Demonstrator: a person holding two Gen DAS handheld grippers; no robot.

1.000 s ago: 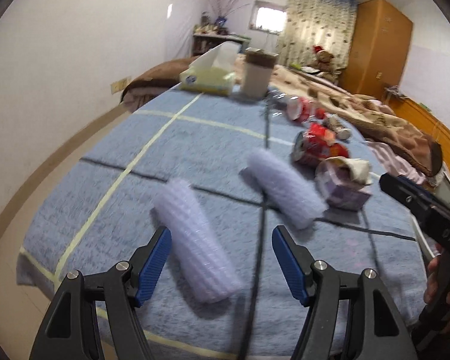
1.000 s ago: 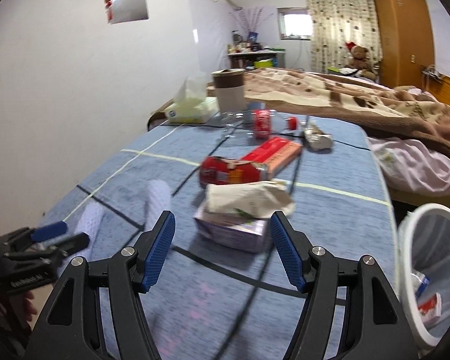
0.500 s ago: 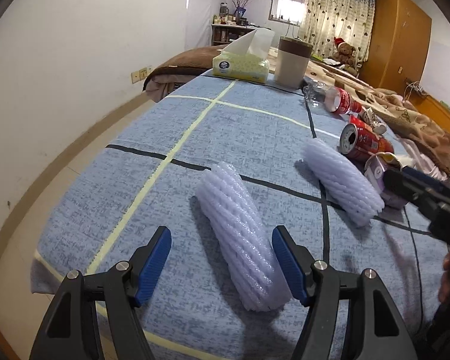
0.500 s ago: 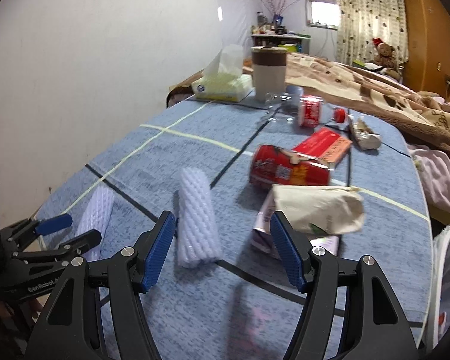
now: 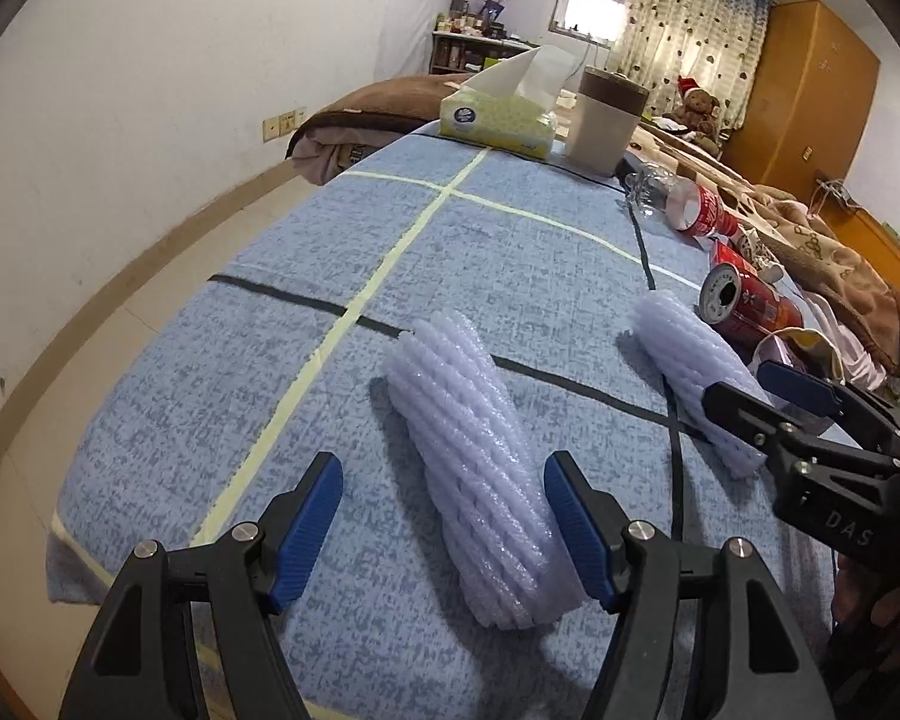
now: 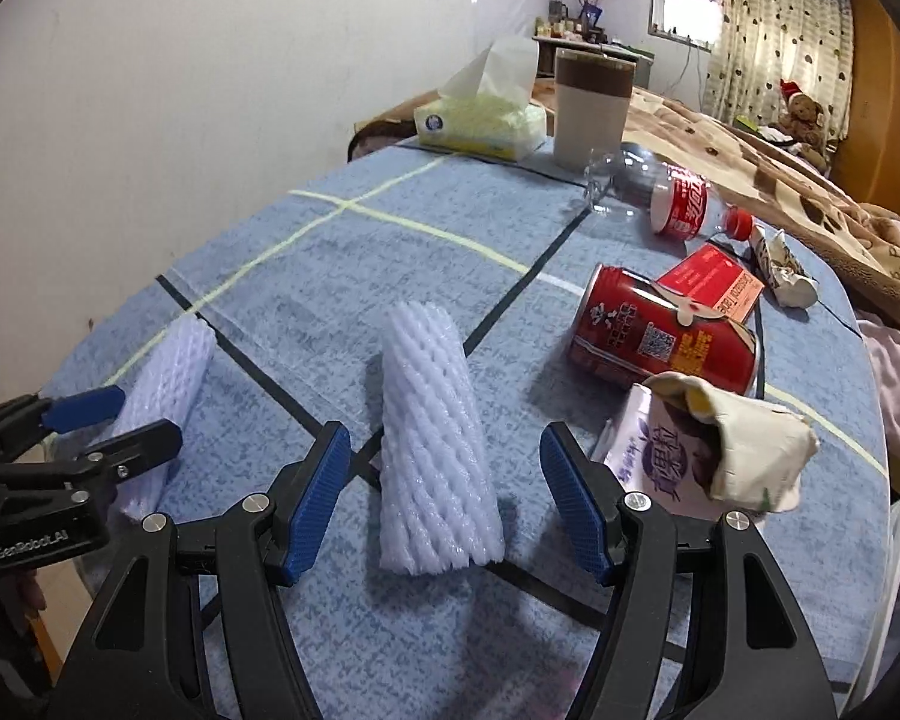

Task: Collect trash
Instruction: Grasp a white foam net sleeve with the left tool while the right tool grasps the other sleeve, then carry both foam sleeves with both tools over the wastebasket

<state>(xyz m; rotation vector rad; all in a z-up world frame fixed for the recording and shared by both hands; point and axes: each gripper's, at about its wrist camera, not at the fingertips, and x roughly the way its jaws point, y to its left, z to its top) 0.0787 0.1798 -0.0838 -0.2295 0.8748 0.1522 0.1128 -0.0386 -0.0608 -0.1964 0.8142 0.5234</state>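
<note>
Blue checked cloth covers the surface point(image 5: 510, 252), with trash scattered over it and two open tools over the foam sleeves.

Largest after the cloth are the tissue box point(image 6: 480, 120) and the brown-lidded tub point(image 6: 591, 108) at the far end. Nearer lie an empty plastic bottle point(image 6: 660, 192), a red can point(image 6: 660, 330) on its side and a purple packet point(image 6: 660, 456) under a crumpled paper bag point(image 6: 750, 438). The left tool point(image 5: 444, 531) stands wide, its right pad just beside the left foam sleeve point(image 5: 468, 468), not squeezing it. The right tool point(image 6: 444, 498) is also wide, with the right foam sleeve point(image 6: 432, 444) lying between its pads, untouched.
</note>
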